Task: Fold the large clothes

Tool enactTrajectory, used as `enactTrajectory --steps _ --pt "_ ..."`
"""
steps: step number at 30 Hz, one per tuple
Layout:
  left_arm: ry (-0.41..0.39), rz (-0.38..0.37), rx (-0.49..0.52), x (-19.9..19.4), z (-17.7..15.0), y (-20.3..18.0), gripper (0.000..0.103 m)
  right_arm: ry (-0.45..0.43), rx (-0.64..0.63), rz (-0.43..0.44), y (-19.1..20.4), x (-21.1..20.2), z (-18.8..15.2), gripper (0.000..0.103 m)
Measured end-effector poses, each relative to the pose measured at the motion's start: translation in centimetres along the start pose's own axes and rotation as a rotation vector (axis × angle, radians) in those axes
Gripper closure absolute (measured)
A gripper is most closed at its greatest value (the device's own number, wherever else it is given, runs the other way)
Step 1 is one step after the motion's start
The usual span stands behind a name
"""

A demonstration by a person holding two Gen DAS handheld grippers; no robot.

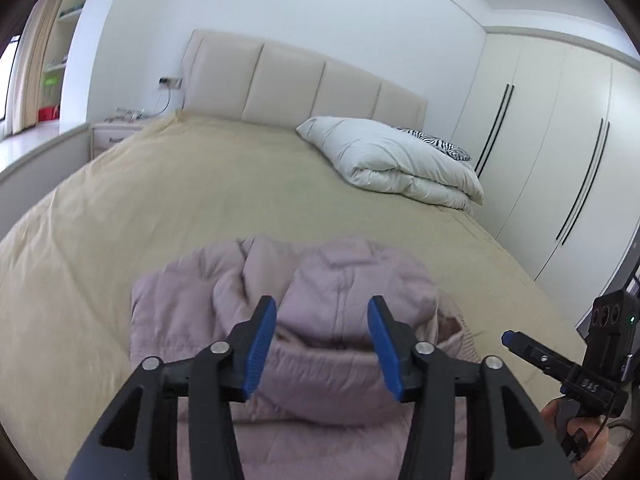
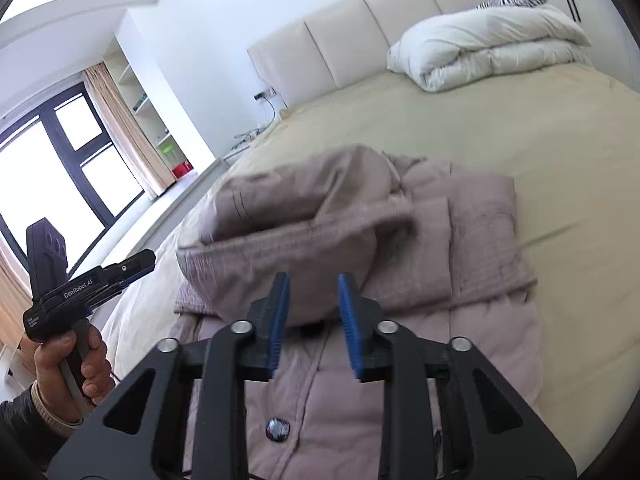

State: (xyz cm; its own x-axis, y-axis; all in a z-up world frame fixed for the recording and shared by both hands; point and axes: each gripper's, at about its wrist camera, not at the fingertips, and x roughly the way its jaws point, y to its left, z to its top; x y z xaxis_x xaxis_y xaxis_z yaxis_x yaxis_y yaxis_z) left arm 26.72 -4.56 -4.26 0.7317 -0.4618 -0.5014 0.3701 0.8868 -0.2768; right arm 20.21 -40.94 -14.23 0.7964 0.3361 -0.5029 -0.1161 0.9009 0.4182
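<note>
A large mauve padded hooded coat [image 1: 320, 360] lies on the bed's tan cover [image 1: 180, 200], hood toward the headboard. My left gripper [image 1: 322, 316] is open and empty, held above the hood. In the right wrist view the coat [image 2: 460, 240] shows its button front and bunched hood. My right gripper [image 2: 312, 292] is open and empty above the collar. The left gripper also shows in the right wrist view [image 2: 140, 266], held in a hand at the left. The right gripper shows at the right edge of the left wrist view [image 1: 510, 338].
A folded white duvet [image 1: 400, 160] and a zebra-print pillow [image 1: 440, 144] lie by the padded headboard [image 1: 304, 76]. White wardrobes [image 1: 560, 152] stand to the right. A nightstand [image 1: 116, 128], shelves and a window [image 2: 40, 168] are to the left.
</note>
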Motion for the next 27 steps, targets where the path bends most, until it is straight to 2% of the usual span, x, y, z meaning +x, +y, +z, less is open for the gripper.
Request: enactTrajectory --steps 1,2,4,6,8,10,12,14,15,16,17,18,20,23,25,27 --pt "-0.001 0.004 0.016 1.4 1.0 -0.4 0.049 -0.022 0.001 0.008 0.2 0.2 1.1 0.024" --pt "0.010 0.008 0.009 2.9 1.6 -0.4 0.049 -0.051 0.004 0.006 0.1 0.3 2.0 0.012" --pt "0.055 0.013 0.000 5.3 2.0 -0.6 0.052 -0.084 -0.008 -0.029 0.7 1.8 4.2 0.012" --pt "0.093 0.045 0.026 7.6 1.3 -0.9 0.056 -0.039 -0.023 -0.033 1.5 4.7 6.6 0.013" --pt "0.164 0.064 0.029 10.1 -0.3 -0.4 0.056 0.008 -0.049 -0.048 1.7 7.3 8.5 0.030" --pt "0.240 0.076 0.017 12.4 -2.8 0.2 0.056 0.072 -0.109 -0.102 1.8 10.6 8.9 0.038" --pt "0.290 0.085 0.032 14.1 -5.2 0.7 0.056 0.161 -0.119 -0.157 0.7 13.9 7.8 0.039" --pt "0.299 0.086 0.041 14.8 -6.1 0.9 0.056 0.281 -0.173 -0.233 -1.1 17.4 5.2 0.039" --pt "0.302 0.082 0.031 14.6 -6.1 1.0 0.056 0.296 -0.216 -0.252 -1.7 18.2 3.7 0.039" --pt "0.303 0.068 0.008 14.1 -5.8 1.1 0.056 0.267 -0.266 -0.257 -1.7 18.0 1.8 0.039" --pt "0.289 0.047 -0.025 13.3 -5.3 1.3 0.056 0.258 -0.298 -0.264 -1.4 17.8 1.5 0.039" --pt "0.256 0.037 -0.052 12.1 -5.0 1.5 0.057 0.264 -0.294 -0.268 -1.3 17.6 1.7 0.039" --pt "0.163 0.066 -0.068 9.4 -4.0 1.6 0.057 0.267 -0.246 -0.261 -1.4 16.5 2.8 0.039" --pt "0.060 0.066 -0.045 7.3 -3.0 1.2 0.057 0.110 -0.235 -0.258 -0.5 13.1 5.5 0.039" --pt "0.048 0.063 -0.001 7.6 -3.0 0.5 0.057 0.043 -0.259 -0.254 0.8 12.1 7.2 0.039" --pt "0.098 0.044 0.016 9.2 -3.8 0.2 0.057 0.030 -0.276 -0.230 1.8 12.9 8.6 0.039"
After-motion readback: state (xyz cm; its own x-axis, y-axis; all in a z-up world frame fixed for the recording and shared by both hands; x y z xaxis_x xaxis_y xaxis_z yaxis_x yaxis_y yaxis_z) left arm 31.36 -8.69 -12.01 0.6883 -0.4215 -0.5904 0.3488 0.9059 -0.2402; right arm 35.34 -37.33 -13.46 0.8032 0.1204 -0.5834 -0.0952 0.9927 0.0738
